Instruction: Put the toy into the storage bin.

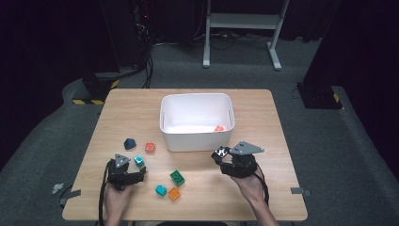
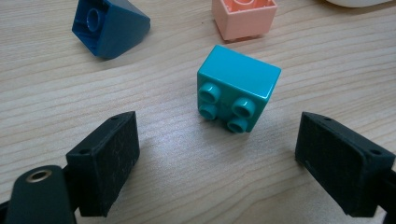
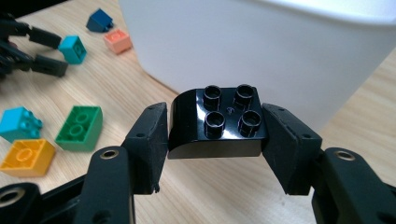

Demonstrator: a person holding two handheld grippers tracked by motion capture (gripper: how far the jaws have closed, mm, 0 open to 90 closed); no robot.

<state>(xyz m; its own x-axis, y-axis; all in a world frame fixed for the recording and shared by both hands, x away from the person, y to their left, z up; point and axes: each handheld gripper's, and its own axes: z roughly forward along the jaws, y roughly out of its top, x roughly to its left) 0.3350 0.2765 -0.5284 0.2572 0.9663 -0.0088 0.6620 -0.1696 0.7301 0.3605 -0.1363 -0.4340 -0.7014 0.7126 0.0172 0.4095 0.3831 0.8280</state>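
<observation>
The right gripper (image 3: 215, 135) pinched a black brick (image 3: 217, 123) between its pads just in front of the white bin (image 1: 196, 121), while the left gripper (image 2: 215, 163) stood spread on the table (image 1: 263, 188) around a teal brick (image 2: 238, 93) without touching it.

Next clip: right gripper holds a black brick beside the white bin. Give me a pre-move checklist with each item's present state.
1. Right gripper clamps black brick on both sides: ok.
2. Brick level, studs up: ok.
3. Brick above the white bin rim: not ok, it sits outside the near wall.
4. Room in bin, one orange brick inside: ok.
5. Left gripper open, teal brick ahead and untouched: ok.
</observation>
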